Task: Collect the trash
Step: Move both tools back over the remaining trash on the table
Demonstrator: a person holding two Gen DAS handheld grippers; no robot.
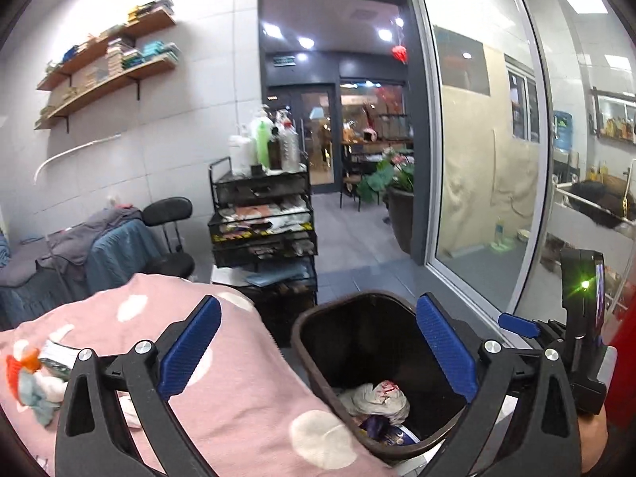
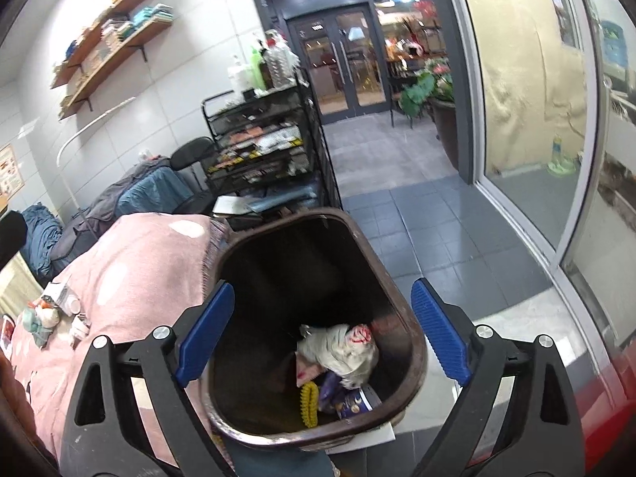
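A dark brown trash bin (image 1: 306, 330) (image 2: 401, 298) stands on the floor beside a bed covered by a pink spotted blanket (image 1: 246, 377) (image 2: 131, 270). Inside lie a crumpled white wrapper (image 1: 377, 397) (image 2: 342, 349), a yellow comb-like piece (image 2: 310, 399) and a blue printed packet (image 2: 355, 401). My left gripper (image 1: 318, 346) is open above the bin's near rim, nothing between its blue pads (image 1: 445, 346). My right gripper (image 2: 324, 330) is open over the bin mouth, also empty. Small trash items (image 1: 35, 377) (image 2: 51, 310) lie on the blanket at the left. The other gripper's body (image 1: 576, 318) shows at the right.
A black mesh cart (image 1: 262, 218) (image 2: 262, 147) with bottles stands past the bed. A black chair (image 1: 171, 234) and draped cloths are at the left. A glass partition (image 1: 485, 159) (image 2: 528, 119) runs along the right. A potted plant (image 1: 393, 187) stands by the doorway. Grey tiled floor (image 2: 429, 230) lies beyond the bin.
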